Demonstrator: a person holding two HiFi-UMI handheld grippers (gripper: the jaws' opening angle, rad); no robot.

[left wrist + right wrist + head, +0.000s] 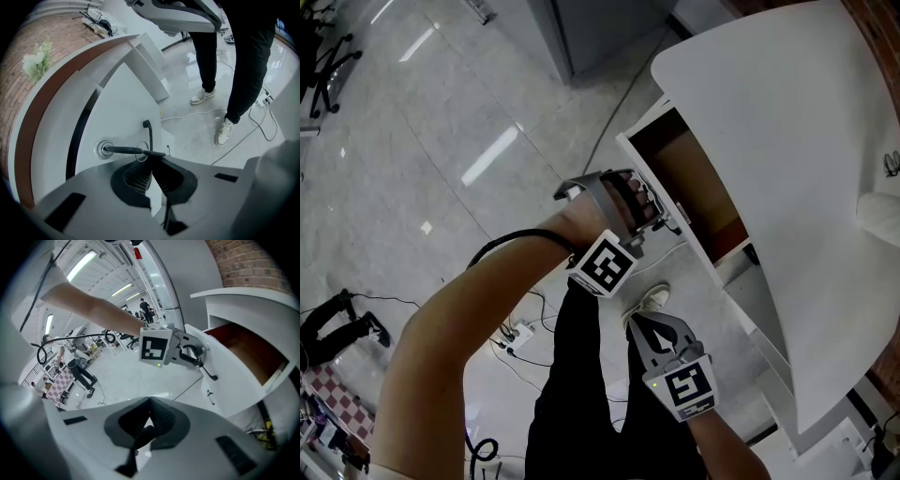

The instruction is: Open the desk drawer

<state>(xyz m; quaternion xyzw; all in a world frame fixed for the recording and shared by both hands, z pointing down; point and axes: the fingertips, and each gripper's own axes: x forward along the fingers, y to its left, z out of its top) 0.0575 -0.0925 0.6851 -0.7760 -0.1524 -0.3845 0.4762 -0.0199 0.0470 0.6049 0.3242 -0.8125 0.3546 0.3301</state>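
Head view looks straight down on the white desk drawer (689, 178), which is already slid out from under the curved white desk top (787, 169), so you can see its brown inside. The left gripper (661, 217) is right up against the drawer's white front panel.

In the left gripper view its jaws are pressed together on the thin black bar handle (126, 150). That handle runs from a round metal mount on the panel across to the jaw tips, so the gripper is pinching the handle, not just sitting next to it.

The right gripper (649, 330) hangs lower, well clear of the drawer and over the person's black trousers (581, 375). In the right gripper view its jaws are closed tip to tip with nothing in them, pointing up toward the left gripper and the open drawer.
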